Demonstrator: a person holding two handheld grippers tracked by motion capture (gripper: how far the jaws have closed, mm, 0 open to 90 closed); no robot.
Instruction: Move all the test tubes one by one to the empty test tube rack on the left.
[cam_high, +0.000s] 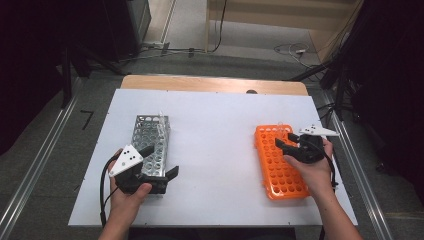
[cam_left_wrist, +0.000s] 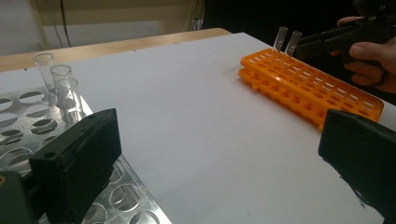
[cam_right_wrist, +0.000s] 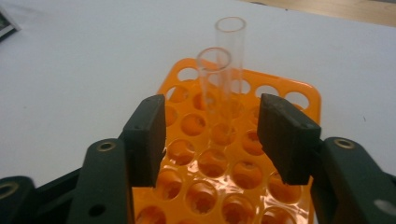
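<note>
**Jaws half-closed over orange rack, nothing gripped**

Right gripper (cam_right_wrist: 212, 140) jaws apart, short of two clear tubes (cam_right_wrist: 219, 88) standing upright at far end of orange rack (cam_high: 280, 162). Left gripper (cam_high: 159, 167) jaws wide apart, holding nothing, over near end of metal rack (cam_high: 150, 137) on white table (cam_high: 215, 130).

A white surface (cam_high: 215, 125) on a wooden top (cam_high: 210, 82) stands on grey floor (cam_high: 45, 185); cables (cam_high: 292, 50) lie beyond its far edge, dark curtains at both sides.

The near end of the metal rack (cam_left_wrist: 28, 116) is cut off by the frame's edge. The tube feet (cam_right_wrist: 223, 128) are hidden within the orange rack (cam_right_wrist: 299, 93).
</note>
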